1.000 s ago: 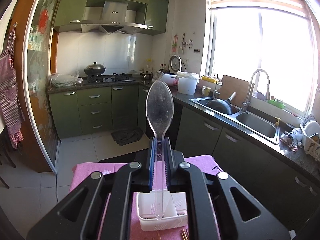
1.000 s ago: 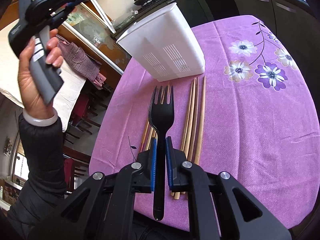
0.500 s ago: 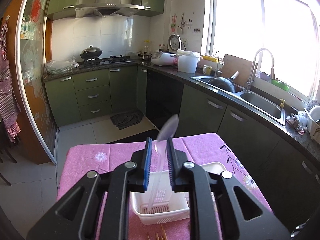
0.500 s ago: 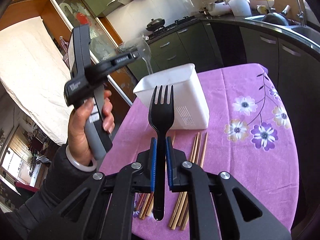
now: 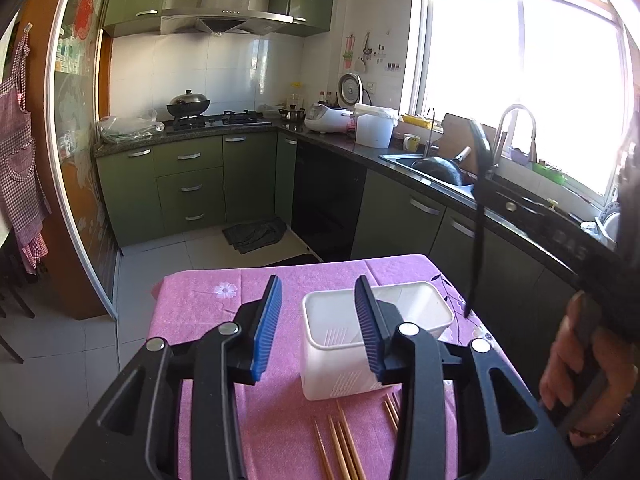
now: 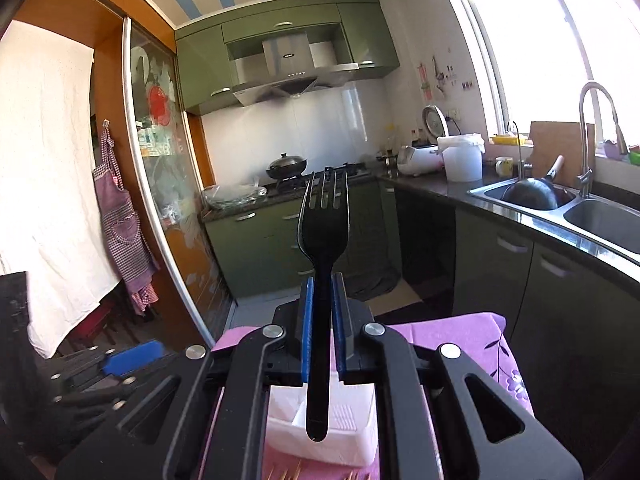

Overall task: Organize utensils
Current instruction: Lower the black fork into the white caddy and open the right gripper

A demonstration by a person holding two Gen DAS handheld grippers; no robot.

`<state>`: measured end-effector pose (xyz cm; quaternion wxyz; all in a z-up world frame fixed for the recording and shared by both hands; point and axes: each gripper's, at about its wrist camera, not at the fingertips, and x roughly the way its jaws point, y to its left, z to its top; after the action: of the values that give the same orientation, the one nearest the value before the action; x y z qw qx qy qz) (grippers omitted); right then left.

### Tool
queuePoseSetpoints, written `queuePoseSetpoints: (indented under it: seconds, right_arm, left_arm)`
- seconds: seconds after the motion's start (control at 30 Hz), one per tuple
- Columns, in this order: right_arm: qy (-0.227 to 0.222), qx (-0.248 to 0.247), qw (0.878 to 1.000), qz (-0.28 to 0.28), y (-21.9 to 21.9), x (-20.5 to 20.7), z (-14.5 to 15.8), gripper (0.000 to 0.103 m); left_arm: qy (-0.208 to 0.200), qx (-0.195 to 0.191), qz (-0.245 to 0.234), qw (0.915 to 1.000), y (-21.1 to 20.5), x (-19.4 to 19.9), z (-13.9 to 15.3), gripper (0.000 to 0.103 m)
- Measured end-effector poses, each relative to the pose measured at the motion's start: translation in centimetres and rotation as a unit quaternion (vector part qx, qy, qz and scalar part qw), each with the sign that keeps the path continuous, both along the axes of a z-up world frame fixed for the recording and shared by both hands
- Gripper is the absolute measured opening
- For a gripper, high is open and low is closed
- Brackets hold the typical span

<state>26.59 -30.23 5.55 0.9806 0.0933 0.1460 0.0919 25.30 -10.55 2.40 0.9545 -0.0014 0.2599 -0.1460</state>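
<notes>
right tool (image 6: pixel 322 334) tight on black fork (image 6: pixel 323 236)

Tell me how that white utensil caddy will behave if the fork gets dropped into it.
The white utensil caddy looks like thin, light plastic, so it may slide on the pink tablecloth. It stands taller than wide, so a knock near the rim might tip it. The black fork seems light.

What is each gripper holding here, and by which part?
The right gripper clamps the black fork by its handle, tines up. The left gripper holds nothing; its jaws have just been opening.
</notes>
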Motion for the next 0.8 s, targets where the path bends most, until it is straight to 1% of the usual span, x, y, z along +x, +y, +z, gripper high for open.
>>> queuePoseSetpoints:
  seconds: [0.1,0.17,0.23,0.3,0.37,0.47,0.67,0.77,0.8]
  right_arm:
    - [-0.010,-0.029,0.999,-0.012,1.0,2.8,-1.7,0.010]
    - [-0.002,-0.038,0.999,-0.008,1.2,4.3,-3.1,0.010]
    - [0.008,-0.041,0.999,-0.004,1.4,4.7,-4.3,0.010]
    - [0.008,-0.050,0.999,-0.003,1.3,4.4,-5.2,0.010]
    - [0.009,-0.048,0.999,0.000,0.9,3.6,-5.8,0.010]
    - [0.010,-0.052,0.999,0.005,0.5,1.5,-6.6,0.010]
    - [0.038,-0.086,0.995,0.014,1.2,-0.2,-8.4,0.010]
    - [0.050,-0.083,0.995,0.023,1.1,-0.6,-9.3,0.011]
    - [0.052,-0.081,0.995,0.024,1.1,-0.7,-9.4,0.013]
  left_arm:
    - [0.002,0.003,0.003,1.0000,0.7,-0.9,0.0,0.038]
    - [0.006,-0.001,0.001,1.0000,1.2,-1.2,-0.1,0.039]
    - [0.009,-0.003,0.002,1.0000,1.6,-1.5,-0.2,0.040]
    - [0.013,-0.003,0.003,0.9999,1.7,-1.5,-0.3,0.040]
    - [0.020,-0.003,0.001,0.9998,1.7,-1.3,-0.5,0.040]
    - [0.038,0.000,-0.002,0.9993,1.7,-1.1,-0.9,0.040]
    - [0.071,0.011,-0.008,0.9974,1.3,-1.9,-1.9,0.040]
    - [0.076,0.021,-0.008,0.9968,1.1,-2.5,-2.1,0.041]
    - [0.078,0.025,-0.008,0.9966,1.1,-2.6,-2.2,0.043]
